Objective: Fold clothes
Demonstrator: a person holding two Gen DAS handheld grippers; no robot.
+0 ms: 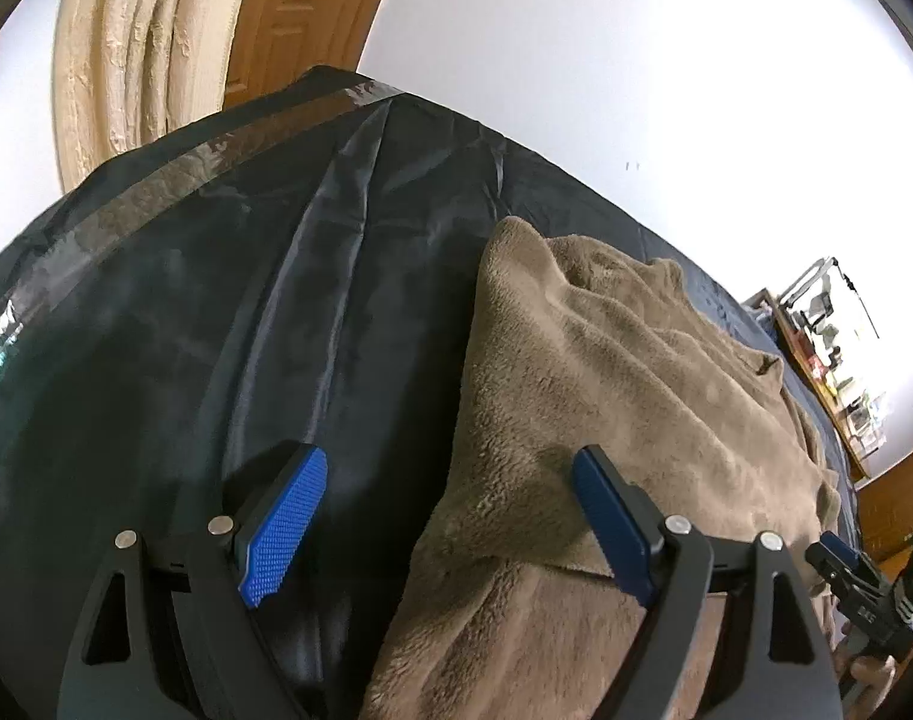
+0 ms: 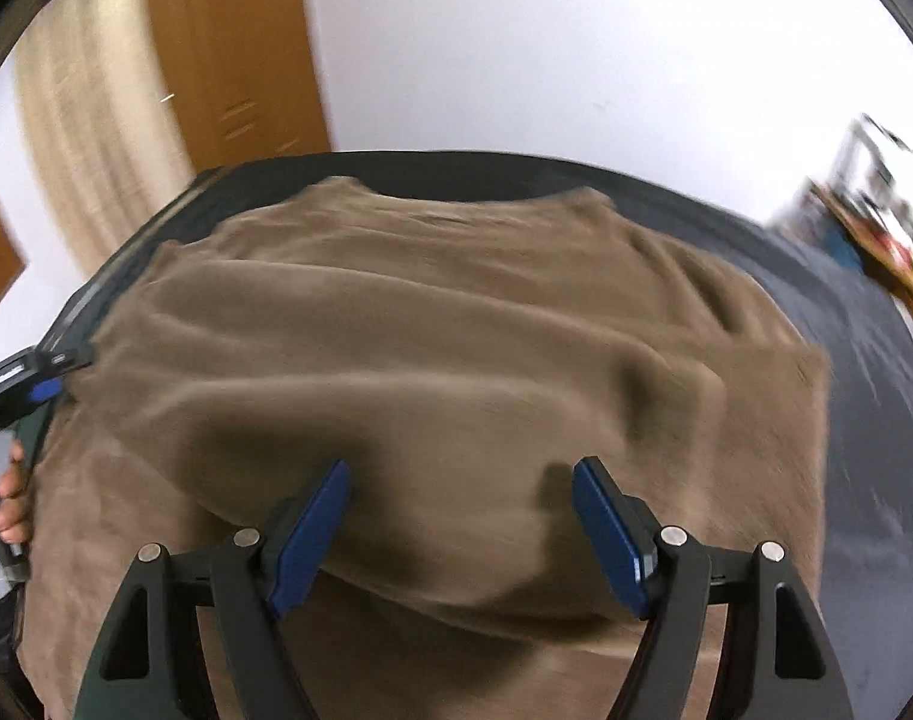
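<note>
A brown fleece garment [image 1: 606, 372] lies rumpled on a dark sheet-covered bed [image 1: 216, 300], one layer folded over another. My left gripper [image 1: 450, 480] hovers open over the garment's left edge, half above fleece, half above the dark sheet, with nothing between its blue pads [image 1: 282, 528]. In the right wrist view the same garment [image 2: 432, 348] fills the middle, blurred by motion. My right gripper [image 2: 462, 504] is open above the folded near edge, holding nothing. The left gripper [image 2: 30, 378] shows at the far left there, held by a hand [image 2: 9, 504]. The right gripper [image 1: 864, 588] appears at the lower right of the left wrist view.
A strip of clear tape [image 1: 174, 180] runs along the bed's far left edge. A cream curtain [image 1: 138, 48] and a wooden door [image 1: 300, 6] stand behind, against a white wall [image 1: 636, 60]. A cluttered shelf [image 1: 828, 348] sits at the far right.
</note>
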